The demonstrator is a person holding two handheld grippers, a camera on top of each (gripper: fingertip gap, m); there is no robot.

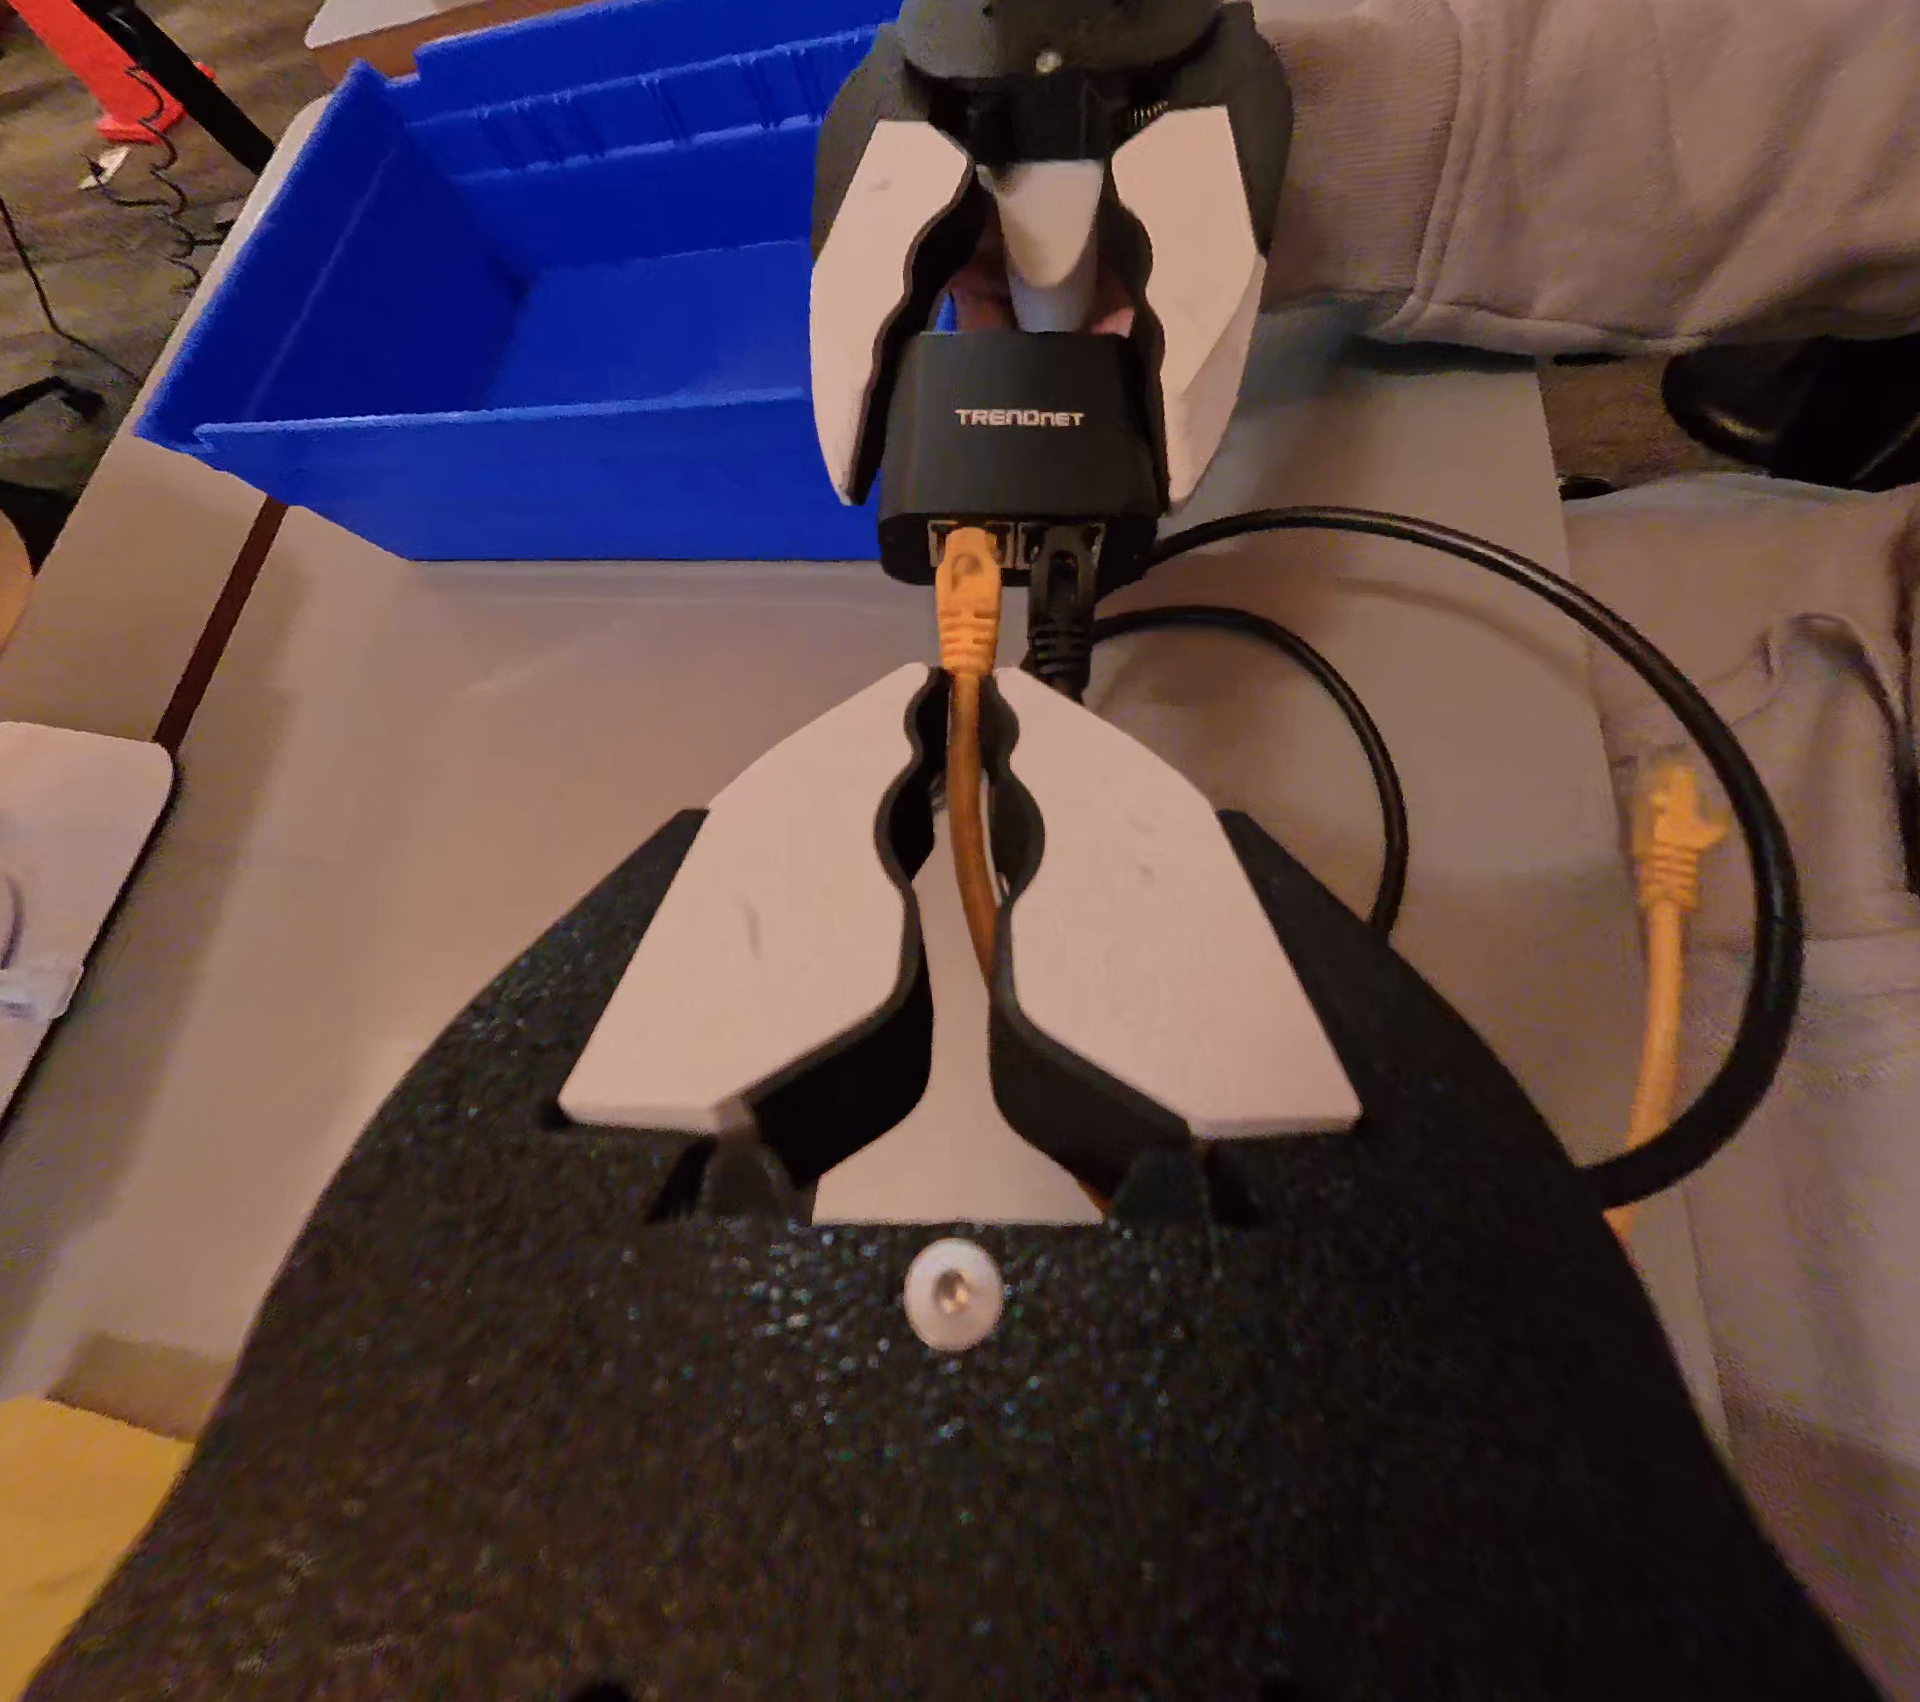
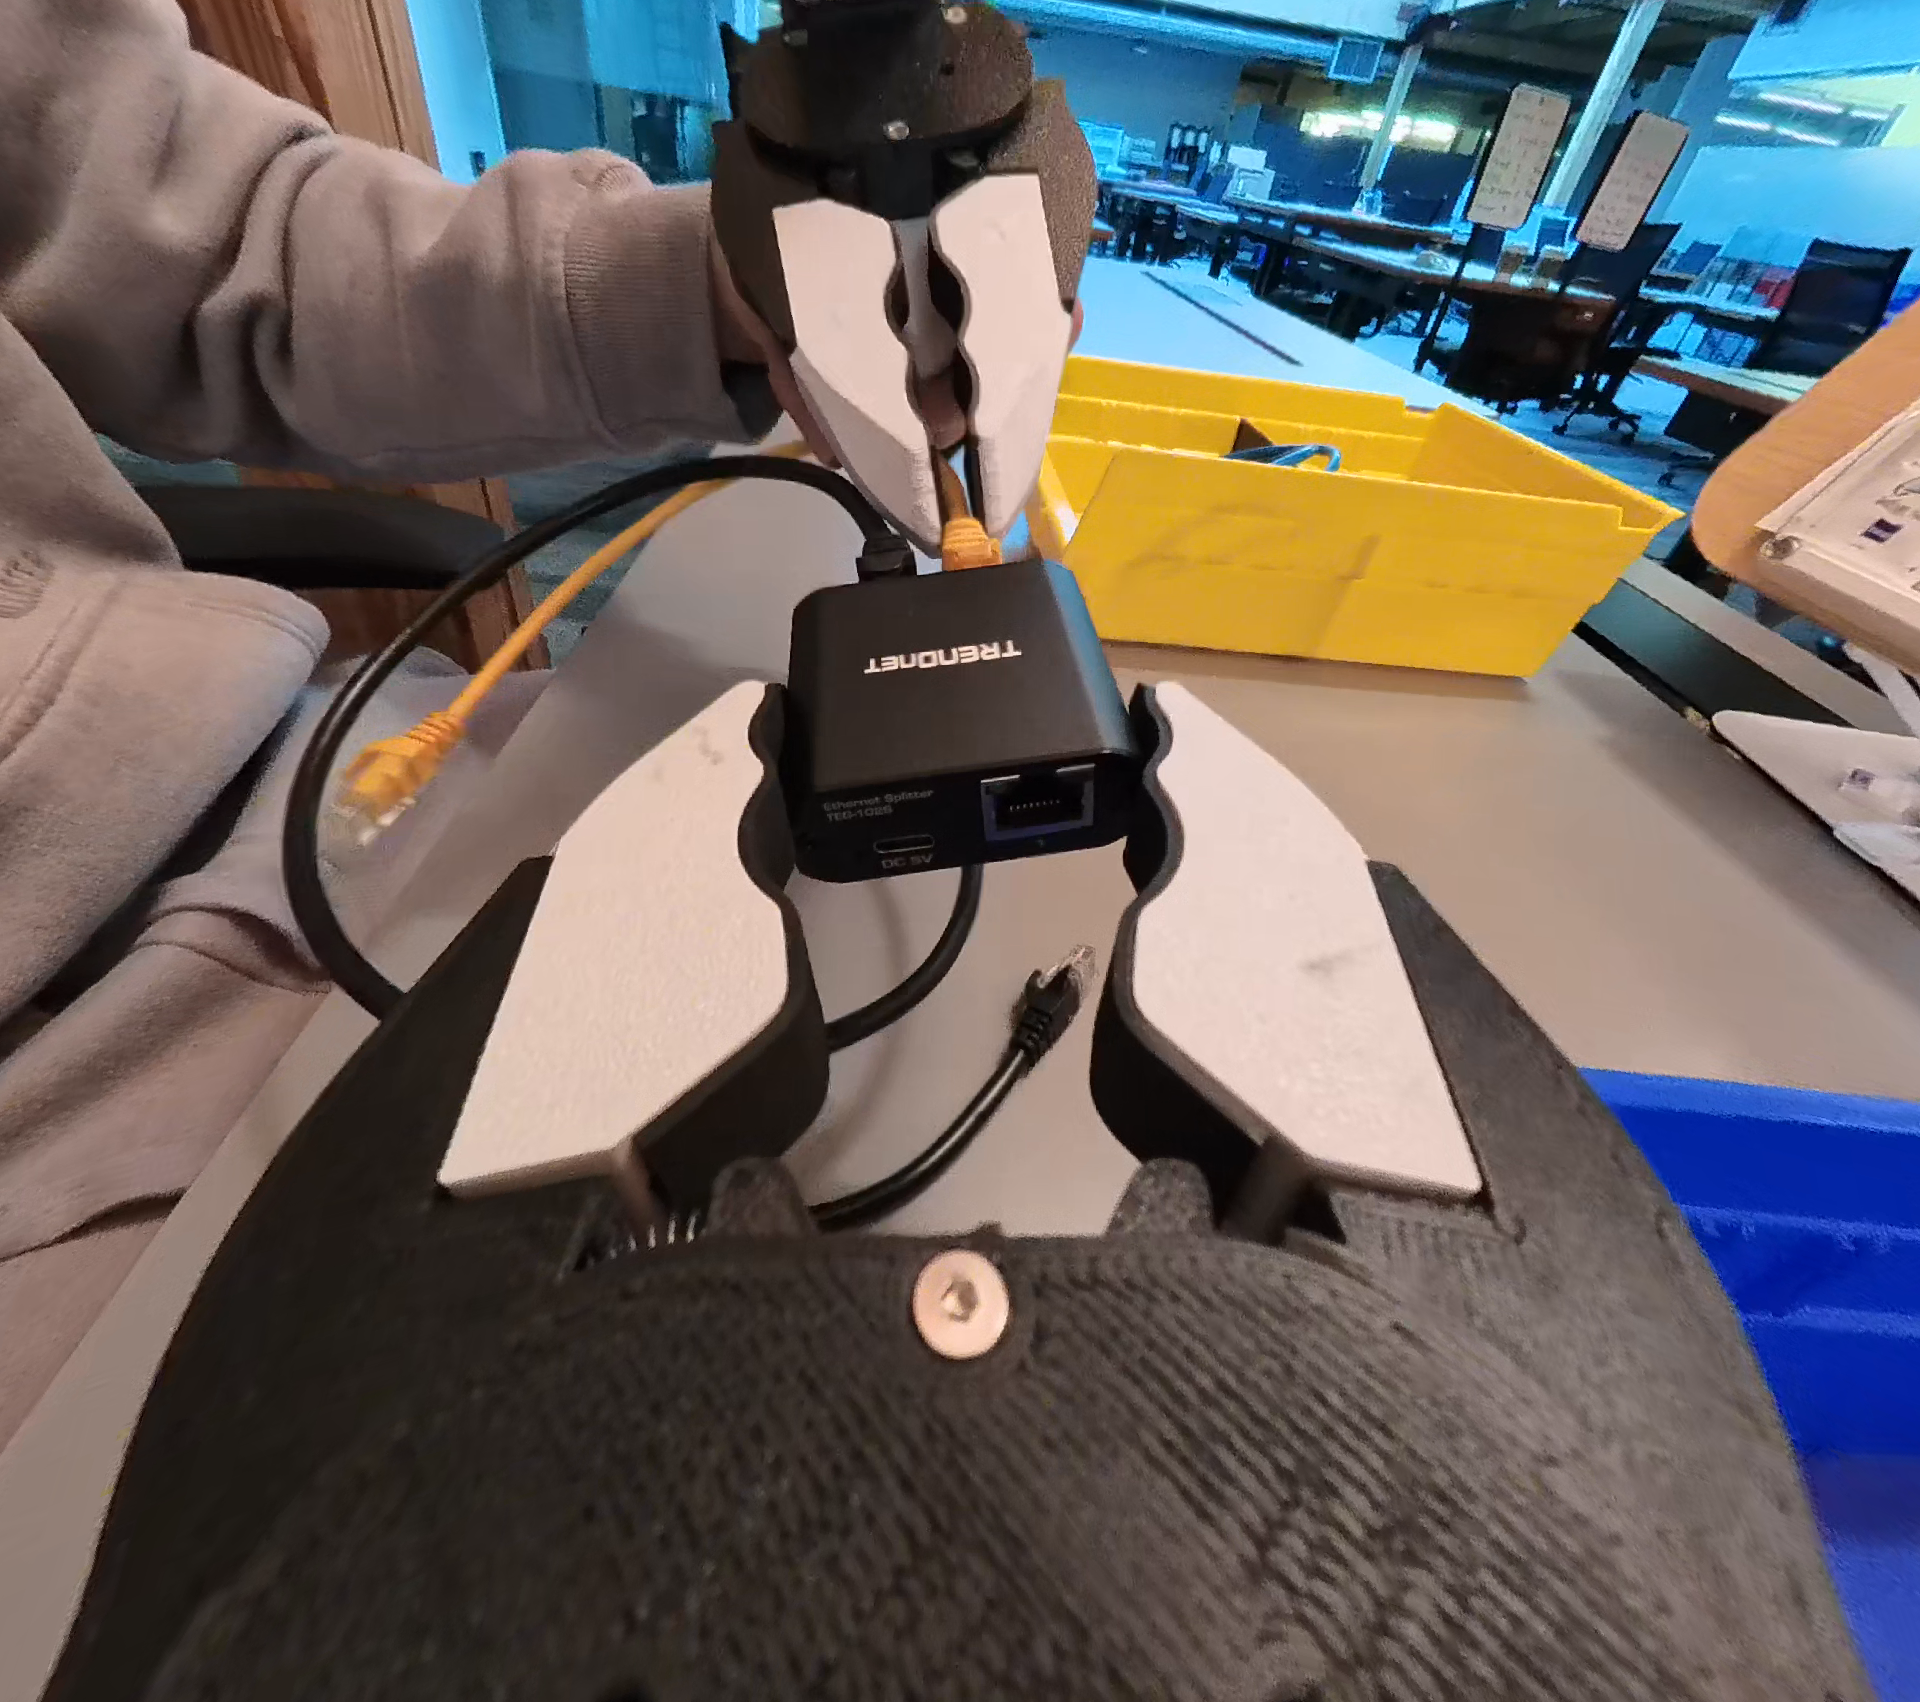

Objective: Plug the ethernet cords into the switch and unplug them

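A black switch is gripped at its sides by my right gripper, just above the grey table. An orange ethernet cord's plug sits in a port on the switch, with a black cord's plug in the port beside it. My left gripper is shut on the orange cord just behind its plug. In the right wrist view the switch shows an empty port facing me. The orange cord's free plug hangs off the table edge. The black cord's free plug lies under my right gripper.
A blue bin stands on the table behind the switch in the left wrist view. A yellow bin stands beyond the switch in the right wrist view. The black cord loops over the table edge by a person's grey sleeve.
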